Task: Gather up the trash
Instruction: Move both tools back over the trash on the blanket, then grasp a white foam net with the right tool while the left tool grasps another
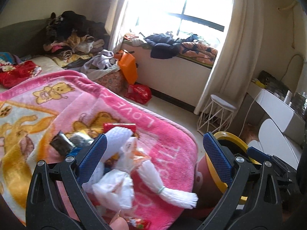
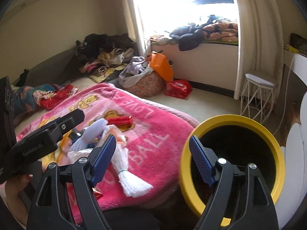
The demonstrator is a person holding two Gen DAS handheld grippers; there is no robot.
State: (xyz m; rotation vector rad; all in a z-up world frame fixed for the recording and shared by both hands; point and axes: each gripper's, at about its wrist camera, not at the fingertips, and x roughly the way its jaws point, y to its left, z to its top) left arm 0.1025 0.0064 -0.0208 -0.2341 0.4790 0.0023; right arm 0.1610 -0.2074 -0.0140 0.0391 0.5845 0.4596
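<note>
We hold the left gripper point(image 1: 153, 147) and right gripper point(image 2: 152, 146) with jaws spread, empty. White foam netting point(image 1: 167, 180) lies with wrappers on the pink blanket point(image 1: 163, 140); the yellow-rimmed bin point(image 2: 232, 118) stands beside it. Beyond lies a red wrapper point(image 2: 119, 120).

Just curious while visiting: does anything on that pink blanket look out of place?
Yes. Litter lies scattered on the pink blanket: a white foam net, a red wrapper and crumpled scraps, beside the yellow-rimmed bin.
</note>
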